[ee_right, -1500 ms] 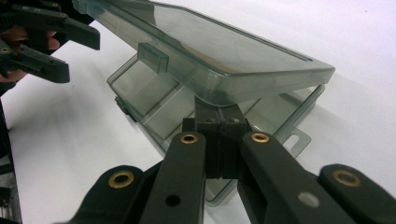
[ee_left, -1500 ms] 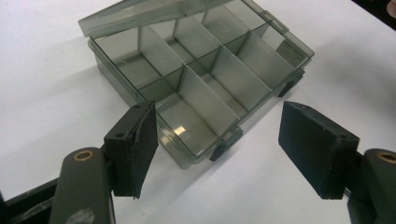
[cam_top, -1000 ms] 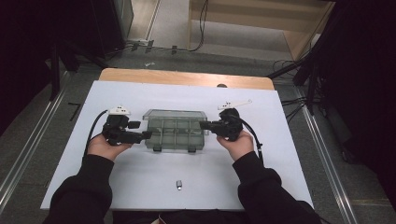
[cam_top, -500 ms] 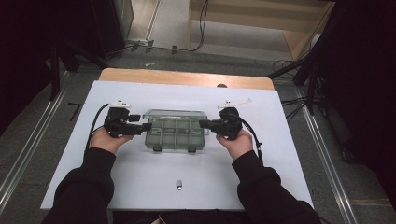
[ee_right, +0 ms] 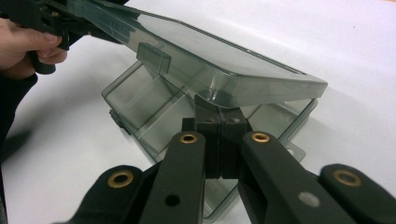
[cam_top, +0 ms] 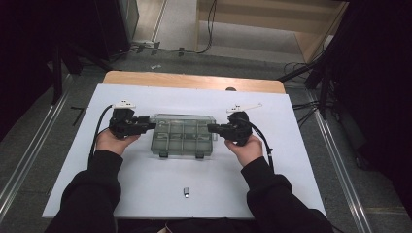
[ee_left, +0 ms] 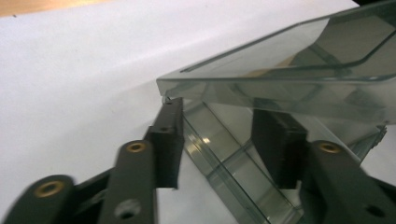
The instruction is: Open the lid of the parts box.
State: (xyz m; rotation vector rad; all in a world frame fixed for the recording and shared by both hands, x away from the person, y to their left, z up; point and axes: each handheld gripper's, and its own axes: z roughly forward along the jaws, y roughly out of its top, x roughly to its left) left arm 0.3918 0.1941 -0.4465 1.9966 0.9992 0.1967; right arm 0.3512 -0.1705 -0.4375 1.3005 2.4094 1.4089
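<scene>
- A white sheet [cam_top: 160, 189] is covering most of the table, with a wooden edge [cam_top: 194, 80] showing along the far side.
- Grey floor [cam_top: 43, 131] is stretching around the table, and metal rails [cam_top: 26, 160] are running along both sides.
- Black cables [cam_top: 210, 24] are trailing across the floor beyond.
- Light wooden furniture [cam_top: 272, 19] is standing at the back.
- Darkness is swallowing both far corners.

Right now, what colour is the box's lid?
The lid is clear, smoky grey-green plastic; right gripper view shows it best.
</scene>
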